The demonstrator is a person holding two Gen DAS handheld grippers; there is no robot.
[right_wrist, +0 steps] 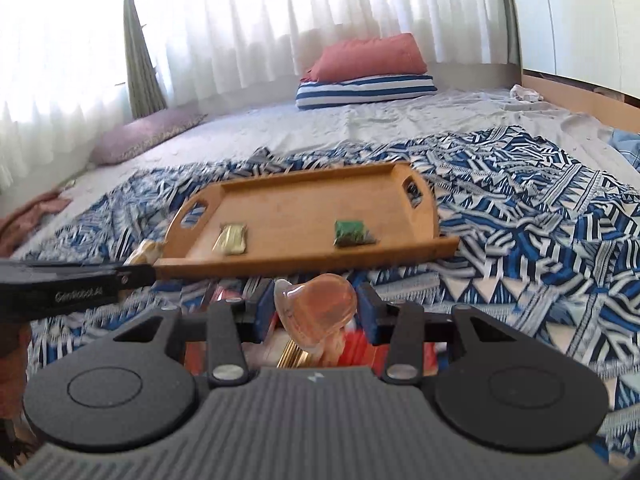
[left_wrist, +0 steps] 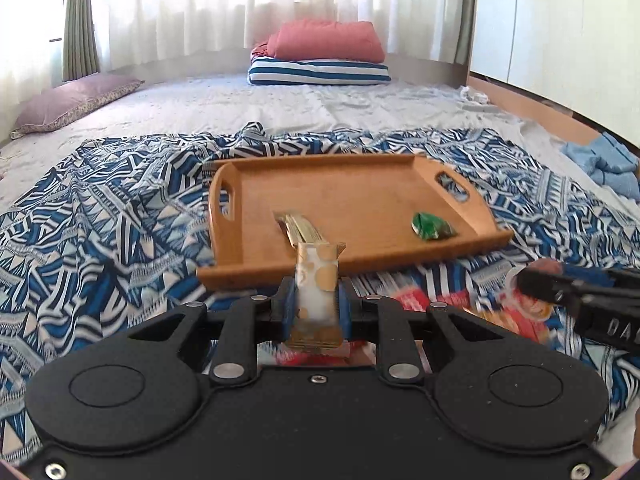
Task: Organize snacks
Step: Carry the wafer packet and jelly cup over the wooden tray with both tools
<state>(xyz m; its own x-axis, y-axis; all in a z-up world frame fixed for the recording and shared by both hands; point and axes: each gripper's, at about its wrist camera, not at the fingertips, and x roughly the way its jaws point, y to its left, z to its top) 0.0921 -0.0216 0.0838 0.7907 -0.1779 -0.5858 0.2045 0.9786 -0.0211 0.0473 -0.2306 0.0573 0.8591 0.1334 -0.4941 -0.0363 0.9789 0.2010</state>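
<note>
My left gripper (left_wrist: 316,294) is shut on a white and gold snack bar (left_wrist: 318,276), which stands upright just in front of the wooden tray's (left_wrist: 360,192) near rim. My right gripper (right_wrist: 316,310) is shut on a clear orange jelly cup (right_wrist: 320,308), held above a pile of red snack packs (right_wrist: 360,344). In the tray (right_wrist: 304,204) lie a gold packet (right_wrist: 232,239) on the left and a green packet (right_wrist: 352,234) on the right. The left wrist view also shows those packets, gold (left_wrist: 300,228) and green (left_wrist: 432,226), and more red packs (left_wrist: 416,300) under the fingers.
Everything sits on a blue and white patterned cloth (left_wrist: 120,220) spread over a bed. A purple pillow (left_wrist: 72,100) lies far left. A red cushion on a striped blanket (left_wrist: 320,60) is at the back. A blue cloth (left_wrist: 608,164) and the wooden bed edge (right_wrist: 580,96) are to the right.
</note>
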